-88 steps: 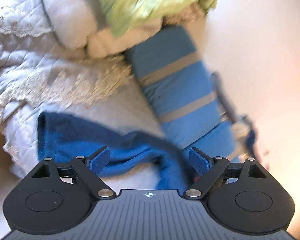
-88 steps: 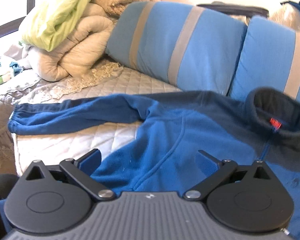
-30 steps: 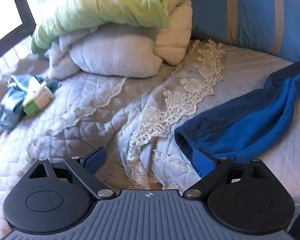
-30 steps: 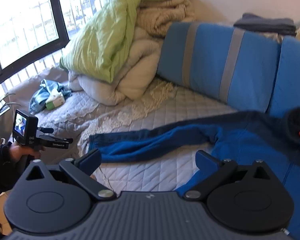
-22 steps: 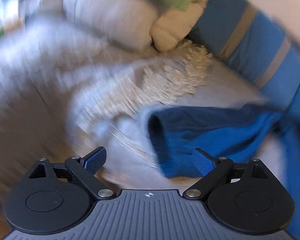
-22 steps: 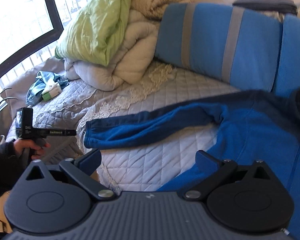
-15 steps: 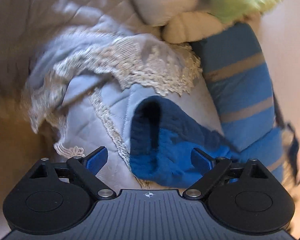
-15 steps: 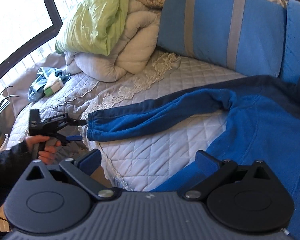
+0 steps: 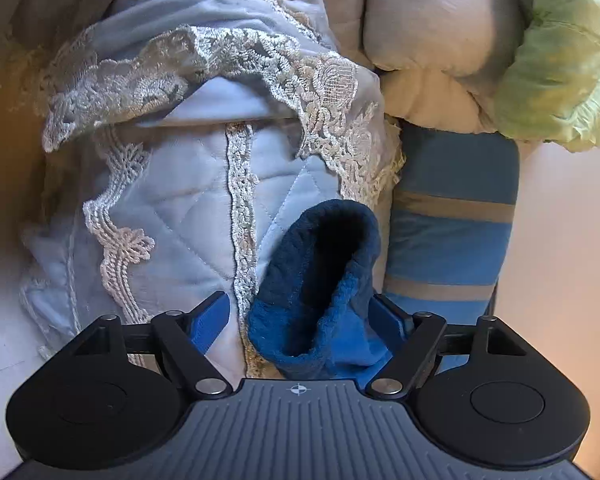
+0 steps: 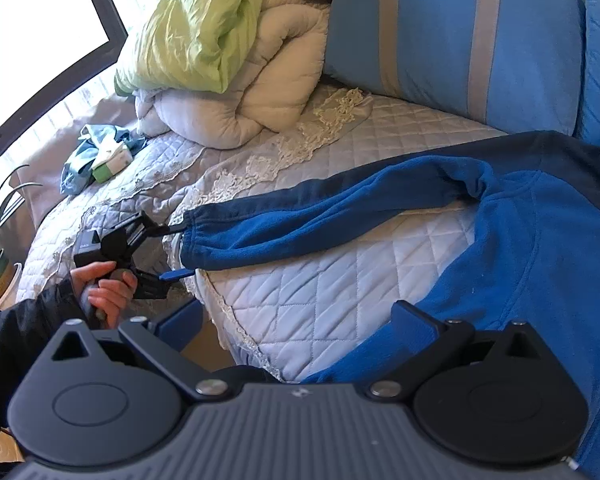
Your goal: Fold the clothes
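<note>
My left hand-held gripper (image 9: 300,320) has its jaws apart, straddling the cuff (image 9: 320,280) of the blue fleece jacket (image 10: 520,248), which lies spread on the bed (image 10: 340,280). The sleeve (image 10: 320,220) runs lengthwise toward the body, where my right hand-held gripper (image 10: 296,320) hovers, also spread wide.

Readable text: none that I can make out.
My left gripper (image 10: 171,252) label: white marks, too small to read.
</note>
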Tool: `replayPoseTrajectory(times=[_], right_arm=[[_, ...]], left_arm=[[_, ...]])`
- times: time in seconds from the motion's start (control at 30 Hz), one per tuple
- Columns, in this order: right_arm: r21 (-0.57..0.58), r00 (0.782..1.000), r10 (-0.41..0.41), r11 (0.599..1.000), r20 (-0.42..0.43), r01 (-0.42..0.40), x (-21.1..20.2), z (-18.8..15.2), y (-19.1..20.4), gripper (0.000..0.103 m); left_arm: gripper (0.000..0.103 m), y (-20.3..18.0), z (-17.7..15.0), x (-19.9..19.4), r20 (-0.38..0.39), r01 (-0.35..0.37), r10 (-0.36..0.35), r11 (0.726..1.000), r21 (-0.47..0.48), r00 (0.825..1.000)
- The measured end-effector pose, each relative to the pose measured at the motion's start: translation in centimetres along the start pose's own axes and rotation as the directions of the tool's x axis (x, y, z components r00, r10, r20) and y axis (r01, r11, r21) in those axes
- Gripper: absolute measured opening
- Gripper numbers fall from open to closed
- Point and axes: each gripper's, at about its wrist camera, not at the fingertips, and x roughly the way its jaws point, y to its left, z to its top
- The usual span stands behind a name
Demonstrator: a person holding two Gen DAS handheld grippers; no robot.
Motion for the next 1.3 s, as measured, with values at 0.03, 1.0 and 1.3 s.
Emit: replayPoseTrajectory(times=[0.03,1.0,1.3], right_arm=[[-0.001,1.0,0.001,1.0,-0.002,-0.001,0.1,0.0,0.1,0.103],[0.366,0.975,0.192,0.92,-0.109,-0.14,9.5,0.6,0.9,0.103],[0.756,0.935,0.328,0.644,-0.134,-0.118,21.3,-0.6,2.6,0.1]], left_arm=[[0.069,-0.2,0.0,0.1,-0.007,0.002,-0.002,1.0,-0.001,1.0],[0.014,-5.1,-5.3,-0.8,0.052,-0.182,0.182,0.826,0.533,0.982],[0.014,-5.9,-6.4,-1.6,0.081,-0.15,0.127,0.824,0.547,0.989]])
